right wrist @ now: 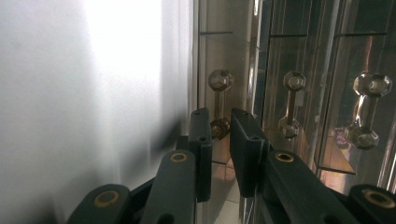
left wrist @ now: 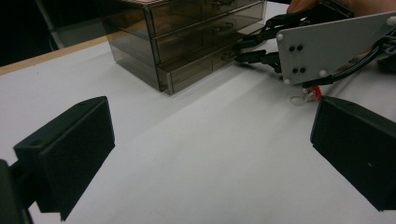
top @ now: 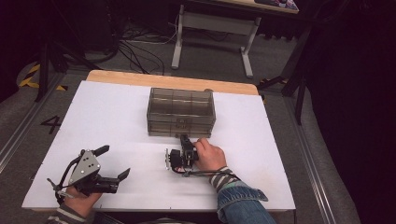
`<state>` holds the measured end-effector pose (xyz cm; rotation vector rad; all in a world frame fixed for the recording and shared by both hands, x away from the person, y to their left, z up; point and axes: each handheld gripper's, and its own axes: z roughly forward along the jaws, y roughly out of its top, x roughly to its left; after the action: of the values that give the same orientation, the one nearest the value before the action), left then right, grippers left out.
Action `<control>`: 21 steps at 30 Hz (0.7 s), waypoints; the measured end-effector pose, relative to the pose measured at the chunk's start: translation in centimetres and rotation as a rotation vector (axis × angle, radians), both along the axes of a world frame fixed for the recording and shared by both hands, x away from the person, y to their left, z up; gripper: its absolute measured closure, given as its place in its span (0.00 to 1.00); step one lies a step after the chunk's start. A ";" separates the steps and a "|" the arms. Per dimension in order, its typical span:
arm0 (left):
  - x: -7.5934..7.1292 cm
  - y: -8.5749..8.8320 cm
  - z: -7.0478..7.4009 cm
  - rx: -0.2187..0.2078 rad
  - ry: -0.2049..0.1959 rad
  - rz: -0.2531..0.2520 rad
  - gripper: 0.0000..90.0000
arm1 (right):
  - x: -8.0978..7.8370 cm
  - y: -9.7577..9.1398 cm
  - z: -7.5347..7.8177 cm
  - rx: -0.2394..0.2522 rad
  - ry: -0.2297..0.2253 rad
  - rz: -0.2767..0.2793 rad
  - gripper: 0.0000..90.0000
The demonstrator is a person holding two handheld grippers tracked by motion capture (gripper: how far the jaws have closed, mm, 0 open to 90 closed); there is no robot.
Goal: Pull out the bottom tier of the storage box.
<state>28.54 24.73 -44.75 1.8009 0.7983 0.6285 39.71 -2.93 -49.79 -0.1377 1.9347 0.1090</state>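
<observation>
We see the right gripper (right wrist: 220, 128) at the box's (top: 181, 112) bottom handle (right wrist: 219, 103), jaws narrowly parted around it. The left gripper (top: 115, 161), well before the box, gapes wide, empty.

Soft overhead light leaves the white tabletop (top: 116, 121) bright against dark, murky surroundings, while in the right gripper view glare washes out the surface left of the fingers (right wrist: 201, 140), which are blurred up close, and reflections streak the smoky drawer box (right wrist: 299, 70) beyond them.
</observation>
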 end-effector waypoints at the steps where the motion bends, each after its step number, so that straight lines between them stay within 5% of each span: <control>1: 0.0 0.0 0.0 0.002 -0.001 -0.001 0.01 | 0.0 0.0 0.0 0.003 0.002 0.000 0.88; 14: 0.0 0.0 0.0 -0.001 0.001 0.000 0.01 | -0.3 -0.3 1.9 0.085 0.122 0.022 0.80; 21: 0.0 0.0 0.0 -0.001 0.001 0.001 0.01 | -0.7 -0.5 2.9 0.125 0.149 0.053 0.80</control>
<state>28.53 24.71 -44.76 1.8002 0.8002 0.6285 39.05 -3.46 -46.84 -0.0998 2.0670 0.2825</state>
